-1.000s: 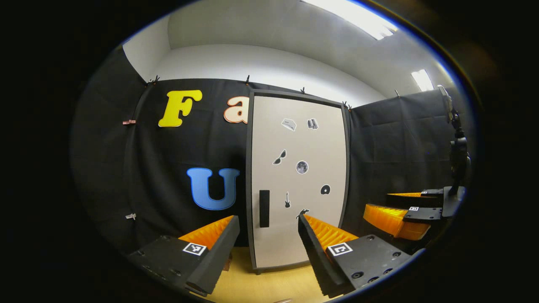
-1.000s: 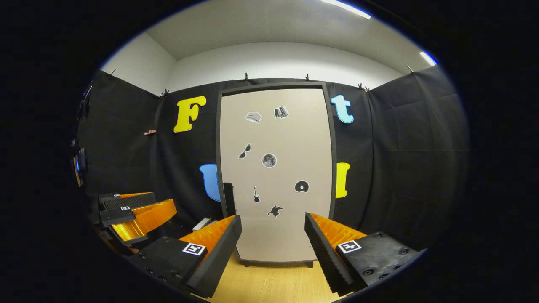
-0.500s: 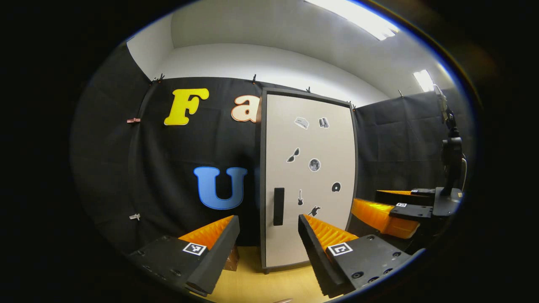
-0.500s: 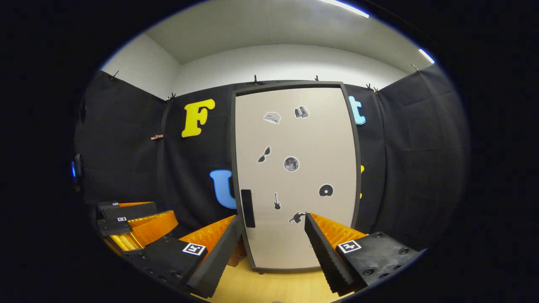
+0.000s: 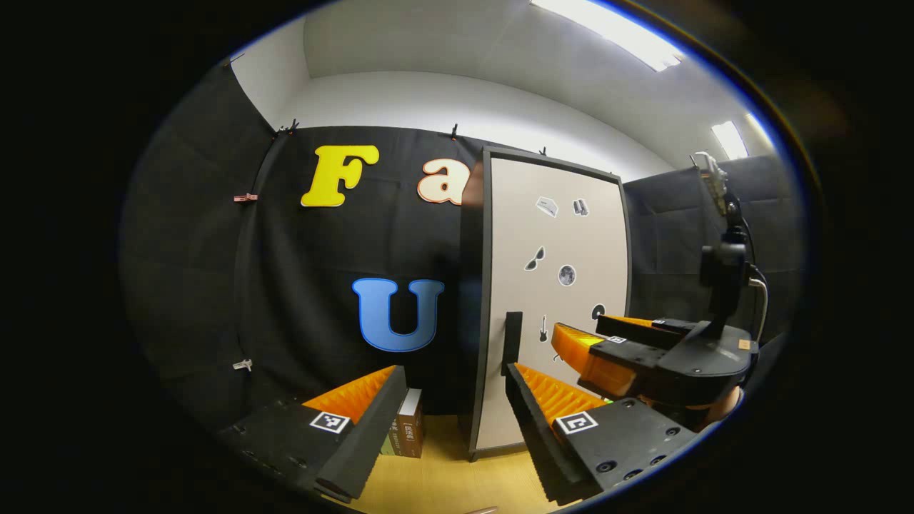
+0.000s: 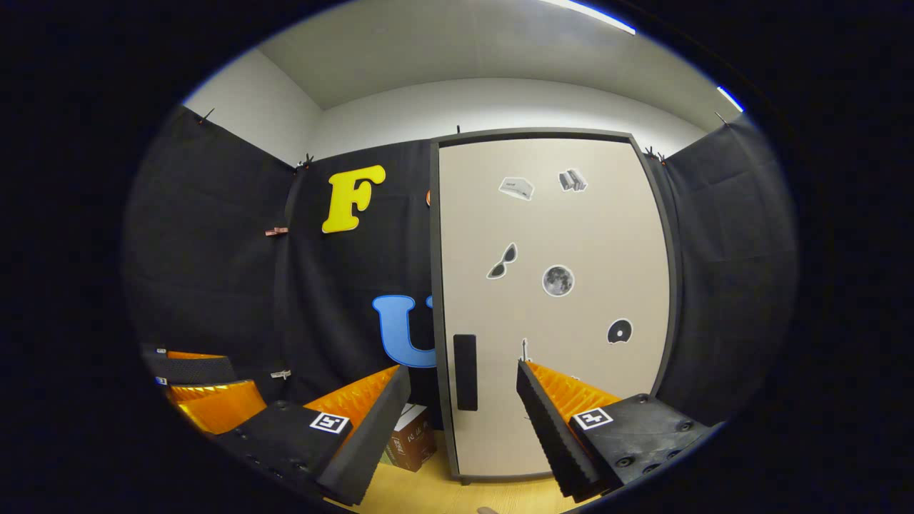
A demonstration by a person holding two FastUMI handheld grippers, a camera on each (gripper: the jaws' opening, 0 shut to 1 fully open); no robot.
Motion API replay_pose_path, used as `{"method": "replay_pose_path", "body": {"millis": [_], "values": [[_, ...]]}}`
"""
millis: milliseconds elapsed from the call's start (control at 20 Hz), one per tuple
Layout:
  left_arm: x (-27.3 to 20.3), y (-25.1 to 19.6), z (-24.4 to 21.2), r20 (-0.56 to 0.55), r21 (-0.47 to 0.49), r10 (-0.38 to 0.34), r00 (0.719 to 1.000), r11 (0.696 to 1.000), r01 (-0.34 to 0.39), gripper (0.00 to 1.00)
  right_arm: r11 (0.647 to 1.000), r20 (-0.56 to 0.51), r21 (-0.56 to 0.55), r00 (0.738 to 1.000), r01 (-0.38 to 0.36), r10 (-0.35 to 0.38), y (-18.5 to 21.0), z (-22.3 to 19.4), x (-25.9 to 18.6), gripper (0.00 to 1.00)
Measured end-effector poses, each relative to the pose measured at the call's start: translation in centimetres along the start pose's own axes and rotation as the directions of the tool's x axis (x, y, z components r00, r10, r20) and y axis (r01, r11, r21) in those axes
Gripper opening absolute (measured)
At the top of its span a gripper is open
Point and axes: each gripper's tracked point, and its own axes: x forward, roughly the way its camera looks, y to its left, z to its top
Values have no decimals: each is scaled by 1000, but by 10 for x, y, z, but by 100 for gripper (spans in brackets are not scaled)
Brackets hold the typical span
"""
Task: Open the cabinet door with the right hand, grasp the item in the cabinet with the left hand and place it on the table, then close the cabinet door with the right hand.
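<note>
The cabinet stands on the wooden table, and its beige door [image 6: 553, 300] with small stickers is shut, hiding the inside. The door's black handle [image 6: 465, 371] sits low on its left edge and is also seen in the left gripper view [image 5: 512, 341]. My right gripper [image 6: 464, 371] is open, a short way in front of the door, with the handle in line between its fingers. In the left gripper view the right gripper [image 5: 582, 332] hangs close before the door [image 5: 553, 285]. My left gripper [image 5: 455, 375] is open and empty, left of the cabinet; it appears again [image 6: 207, 389] at lower left.
Brown boxes or books [image 5: 407, 432] stand on the table [image 5: 443, 478] against the cabinet's left side, seen again [image 6: 413, 435] in the right gripper view. Black cloth walls close in the back and sides. A camera mount [image 5: 721, 264] rises from the right gripper.
The right gripper has moved closer to the door and toward its handle. The left gripper's view has swung left, so the cabinet sits further right and the brown boxes have come into sight.
</note>
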Motion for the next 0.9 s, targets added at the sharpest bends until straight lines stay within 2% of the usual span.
{"method": "replay_pose_path", "body": {"millis": [350, 550, 700, 900], "values": [[-6, 31, -13, -9, 32, 27, 1000, 999, -27, 89, 999, -1, -6, 999, 52, -52, 12, -31, 60, 97], [-11, 39, -19, -16, -7, 7, 1000, 1000, -8, 89, 991, 29, -52, 993, 119, -118, 3, -40, 87, 97], [-12, 55, -22, -22, -10, 38, 999, 999, -39, 89, 989, 26, -49, 990, 142, -141, -1, -49, 107, 97], [-14, 66, -33, -49, -21, 54, 997, 998, -55, 89, 985, 5, -16, 986, 170, -170, -9, -62, 127, 85]]}}
